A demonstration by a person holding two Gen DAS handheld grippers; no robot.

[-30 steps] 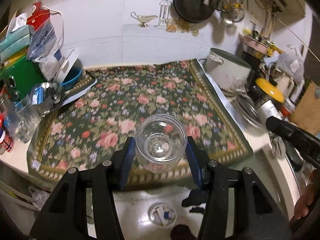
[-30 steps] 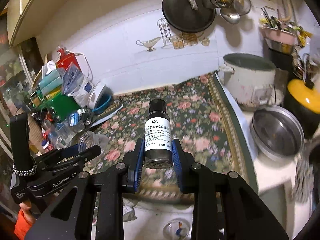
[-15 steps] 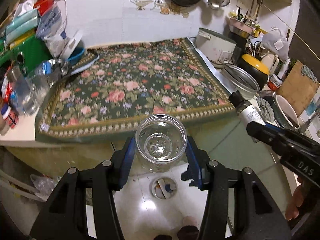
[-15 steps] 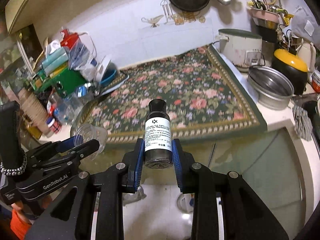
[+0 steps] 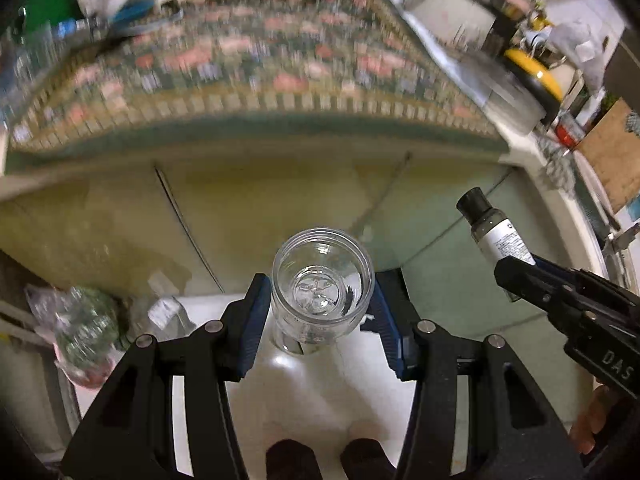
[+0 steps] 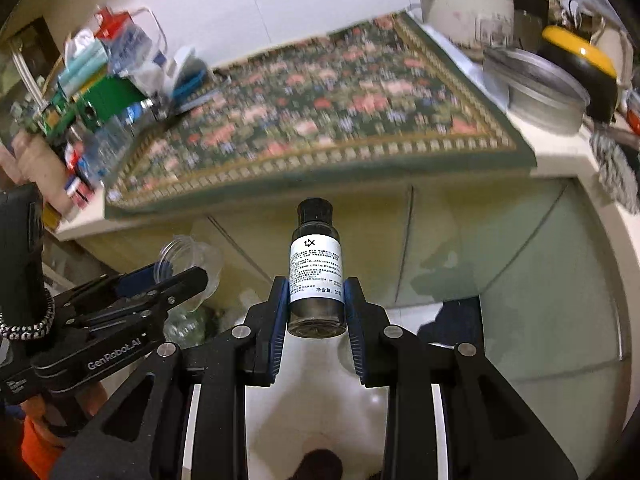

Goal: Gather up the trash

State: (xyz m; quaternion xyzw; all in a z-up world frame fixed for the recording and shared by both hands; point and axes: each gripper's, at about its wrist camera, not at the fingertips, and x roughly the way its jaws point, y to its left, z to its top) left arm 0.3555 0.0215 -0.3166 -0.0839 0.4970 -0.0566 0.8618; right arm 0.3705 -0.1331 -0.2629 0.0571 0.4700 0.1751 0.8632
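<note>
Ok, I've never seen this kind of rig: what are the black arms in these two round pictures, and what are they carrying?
No robot here: a person holds a handheld claw in each hand, each with a fisheye camera looking along its fingers. In the left-hand view, the left claw grips a clear empty jar, mouth facing the camera. In the right-hand view, the right claw grips a small dark bottle with a white label. Each view also shows the other claw at its edge. Beyond lies a counter under a floral cloth, above pale cabinet doors.
</note>
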